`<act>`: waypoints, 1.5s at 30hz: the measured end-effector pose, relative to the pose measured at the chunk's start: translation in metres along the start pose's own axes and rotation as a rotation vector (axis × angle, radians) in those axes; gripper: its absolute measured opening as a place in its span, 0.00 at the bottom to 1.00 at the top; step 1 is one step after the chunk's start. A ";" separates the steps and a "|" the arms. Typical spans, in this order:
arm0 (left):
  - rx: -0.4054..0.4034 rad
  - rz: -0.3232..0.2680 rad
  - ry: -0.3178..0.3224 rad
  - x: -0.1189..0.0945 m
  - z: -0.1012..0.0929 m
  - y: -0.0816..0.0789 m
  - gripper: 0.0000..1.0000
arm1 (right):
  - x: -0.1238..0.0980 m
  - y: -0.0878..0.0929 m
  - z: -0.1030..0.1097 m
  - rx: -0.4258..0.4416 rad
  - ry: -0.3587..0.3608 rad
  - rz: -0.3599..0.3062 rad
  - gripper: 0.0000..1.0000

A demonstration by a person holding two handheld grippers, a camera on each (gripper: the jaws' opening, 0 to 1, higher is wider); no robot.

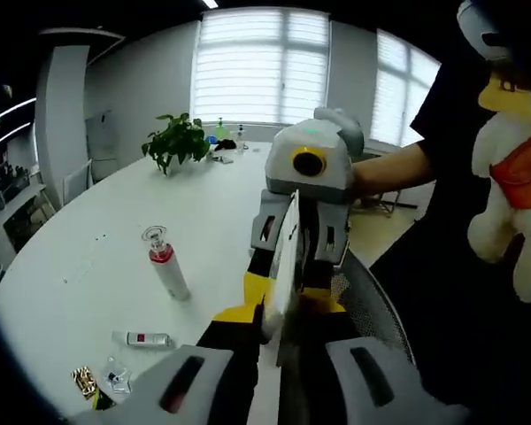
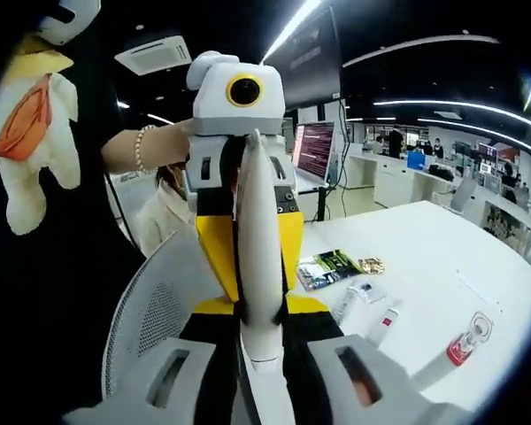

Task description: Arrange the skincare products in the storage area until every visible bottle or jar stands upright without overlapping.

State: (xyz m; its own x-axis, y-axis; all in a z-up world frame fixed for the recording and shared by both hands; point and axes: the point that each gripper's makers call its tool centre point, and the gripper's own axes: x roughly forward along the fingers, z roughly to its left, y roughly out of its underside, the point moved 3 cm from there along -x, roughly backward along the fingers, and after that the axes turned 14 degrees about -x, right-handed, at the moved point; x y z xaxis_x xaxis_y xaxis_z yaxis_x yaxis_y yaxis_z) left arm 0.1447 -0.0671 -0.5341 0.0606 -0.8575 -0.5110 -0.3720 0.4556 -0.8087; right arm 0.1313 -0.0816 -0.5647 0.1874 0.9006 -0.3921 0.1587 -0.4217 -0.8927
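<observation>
Up close, facing each other nose to nose above the edge of a white round-cornered surface: left gripper and right gripper, with a long slim white tube seen edge-on between them. Looks pinched from both ends. Left fingers, yellow at the tips, pressed in against its near end, and right fingers closed on the opposite end the same way. Held in the air over a grey mesh chair back, clear of the surface.

Further out on the surface, well apart from the grippers:
- standing, slightly tilted in the left gripper view, a white bottle with a red band and clear cap
- lying flat nearer the edge, a small white tube with a red mark
- just beside that, a gold foil sachet and a clear crumpled packet
- in the right gripper view, dark green sachets lying flat near the same tubes

Towards the far end, a green potted plant below the blinds. Behind the grippers, a person's bare forearm and a white plush toy with an orange patch against dark clothing.
</observation>
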 end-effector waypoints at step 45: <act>0.005 0.065 0.010 0.068 0.066 0.052 0.17 | 0.028 0.105 -0.031 0.053 0.092 0.267 0.20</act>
State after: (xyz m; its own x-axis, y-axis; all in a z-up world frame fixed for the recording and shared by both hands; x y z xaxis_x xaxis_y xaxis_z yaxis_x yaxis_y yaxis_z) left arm 0.1911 -0.0858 -0.6300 0.0274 -0.8285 -0.5594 -0.3704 0.5113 -0.7755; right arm 0.1837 -0.1037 -0.6629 0.3032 0.7440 -0.5955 0.0418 -0.6347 -0.7716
